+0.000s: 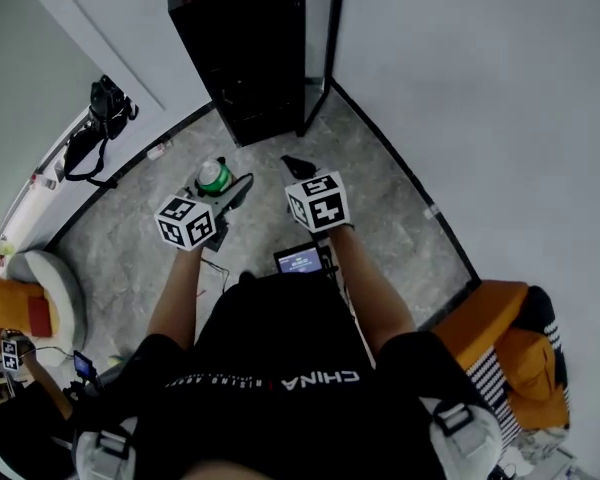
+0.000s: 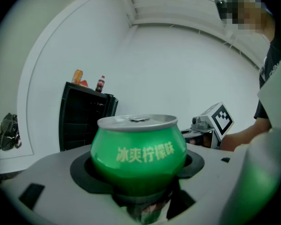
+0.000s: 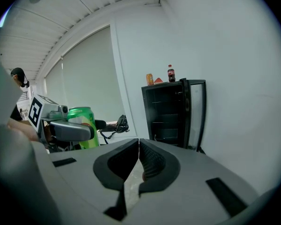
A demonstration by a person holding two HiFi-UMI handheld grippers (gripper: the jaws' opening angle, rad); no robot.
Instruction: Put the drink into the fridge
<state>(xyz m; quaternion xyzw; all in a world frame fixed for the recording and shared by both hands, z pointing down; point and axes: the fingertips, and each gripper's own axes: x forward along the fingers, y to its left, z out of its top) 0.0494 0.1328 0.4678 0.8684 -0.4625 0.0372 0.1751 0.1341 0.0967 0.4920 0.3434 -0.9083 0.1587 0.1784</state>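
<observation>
A green drink can [image 2: 138,150] with a silver top stands upright between the jaws of my left gripper [image 1: 223,181], which is shut on it; the same can [image 1: 214,176] [image 3: 82,125] shows in the head and right gripper views. My right gripper [image 1: 296,166] is held beside it, to the right, shut with nothing in it, the jaws meeting [image 3: 138,144]. A black fridge [image 1: 248,53] [image 3: 171,112] [image 2: 84,121] stands ahead against the wall with its glass door [image 1: 327,38] swung open. Its shelves look dark and bare.
On the fridge top stand an orange can [image 3: 150,79] and a small cola bottle [image 3: 171,72]. A black bag [image 1: 92,133] hangs at the left wall. An orange seat [image 1: 510,353] is at the right, a round cushion [image 1: 45,293] at the left. Grey floor lies before the fridge.
</observation>
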